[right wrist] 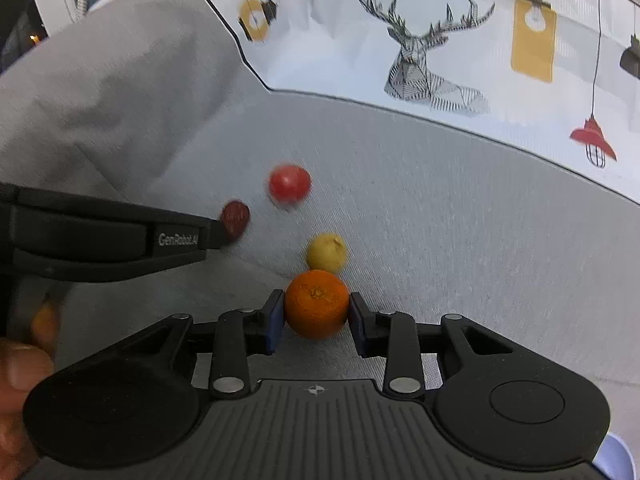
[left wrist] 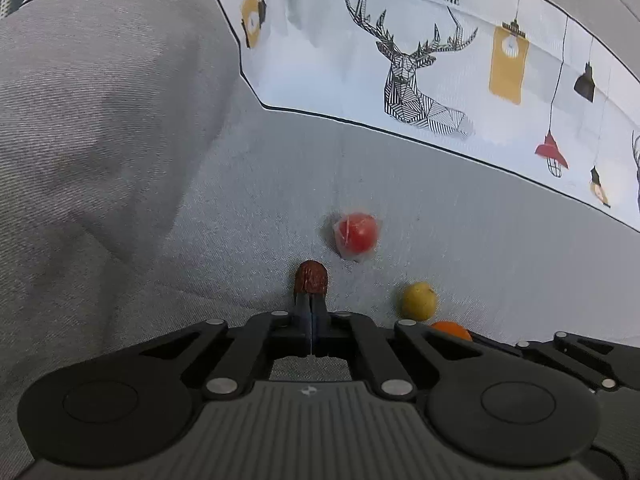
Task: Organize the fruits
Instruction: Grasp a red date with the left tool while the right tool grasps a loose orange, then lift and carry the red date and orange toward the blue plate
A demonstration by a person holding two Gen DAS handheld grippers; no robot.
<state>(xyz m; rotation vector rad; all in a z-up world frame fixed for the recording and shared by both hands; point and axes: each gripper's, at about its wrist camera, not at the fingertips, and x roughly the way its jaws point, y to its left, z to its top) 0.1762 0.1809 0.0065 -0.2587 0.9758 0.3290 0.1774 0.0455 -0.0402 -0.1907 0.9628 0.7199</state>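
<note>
The left tongs (left wrist: 311, 300) are pinched tight on a wrinkled brown date (left wrist: 311, 278), held by its near end only — a grip that thin could let it twist loose. The right tongs (right wrist: 316, 316) bracket an orange (right wrist: 317, 304), pads touching or nearly so; closing off-centre might squirt it forward into the yellow fruit (right wrist: 327, 253) just beyond. The red fruit (right wrist: 289, 186) lies farther ahead.

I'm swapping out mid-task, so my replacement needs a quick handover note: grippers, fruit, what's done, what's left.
Left gripper: shut on the red date.
Right gripper: jaws around the orange, seemingly touching; grip unconfirmed.
Loose on the grey fabric: wrapped red fruit and yellow fruit, just beyond the orange.
Done: nothing visibly sorted; no container in view.
Left: place both held fruits, then collect the other two.
</note>
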